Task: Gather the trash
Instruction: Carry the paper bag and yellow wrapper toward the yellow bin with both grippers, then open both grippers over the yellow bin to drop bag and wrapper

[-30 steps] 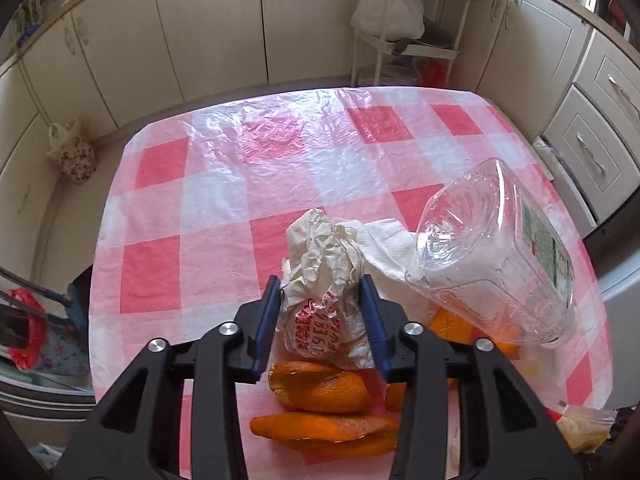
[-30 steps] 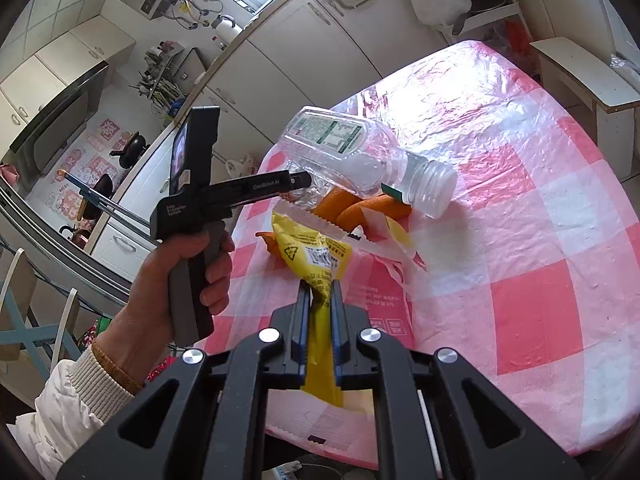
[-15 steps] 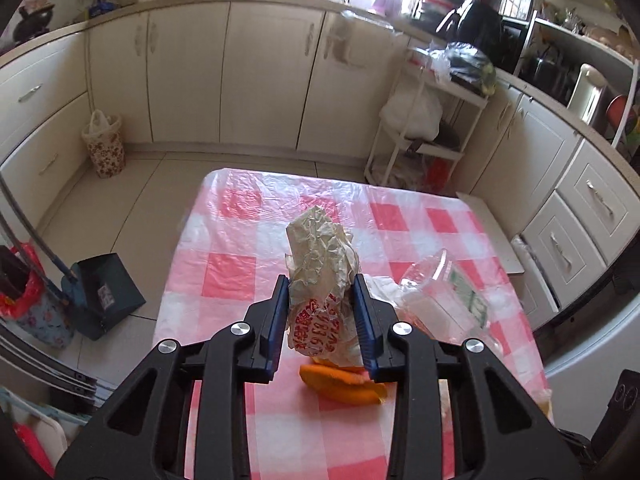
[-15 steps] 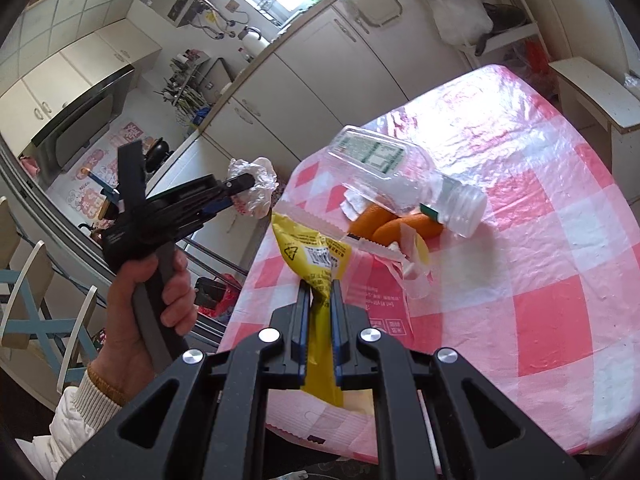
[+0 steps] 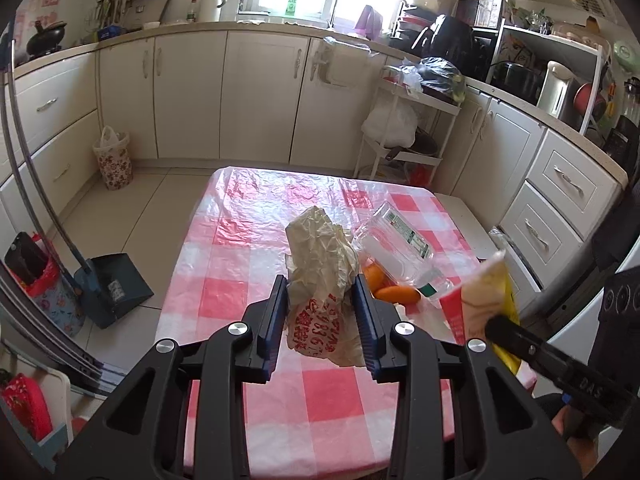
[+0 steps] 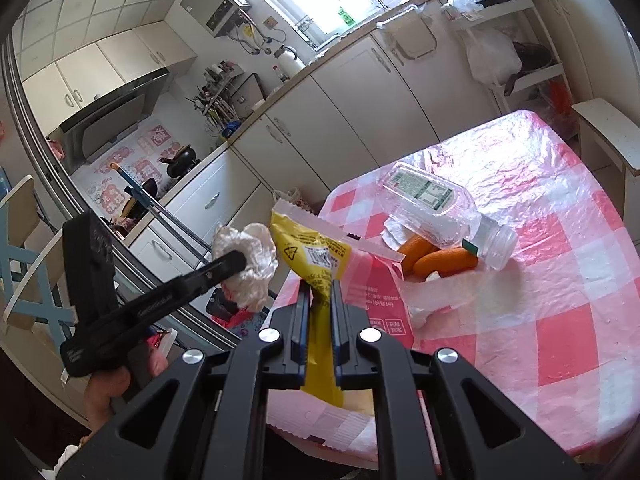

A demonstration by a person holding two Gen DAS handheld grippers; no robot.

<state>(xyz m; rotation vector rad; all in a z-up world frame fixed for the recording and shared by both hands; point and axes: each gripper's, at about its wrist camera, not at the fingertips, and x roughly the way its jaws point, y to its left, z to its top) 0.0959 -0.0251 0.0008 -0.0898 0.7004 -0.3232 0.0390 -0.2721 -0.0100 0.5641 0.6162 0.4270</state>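
Both grippers loaded with trash.
Left gripper [image 5: 320, 312] clamps the light, soft crumpled white paper wrapper [image 5: 320, 264] mid-body; right gripper [image 6: 320, 304] pinches the thin, slippery yellow plastic packet [image 6: 312, 256].

A glossy, wrinkled plastic tablecloth [image 5: 256, 240] bears a clear plastic bottle [image 5: 400, 244]; the crumpled paper wrapper [image 5: 324, 264] looks matt.

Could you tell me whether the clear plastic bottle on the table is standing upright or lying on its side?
Lying on its side. The bottle rests lengthwise on the table, its uncapped mouth pointing sideways, partly over the orange peels.
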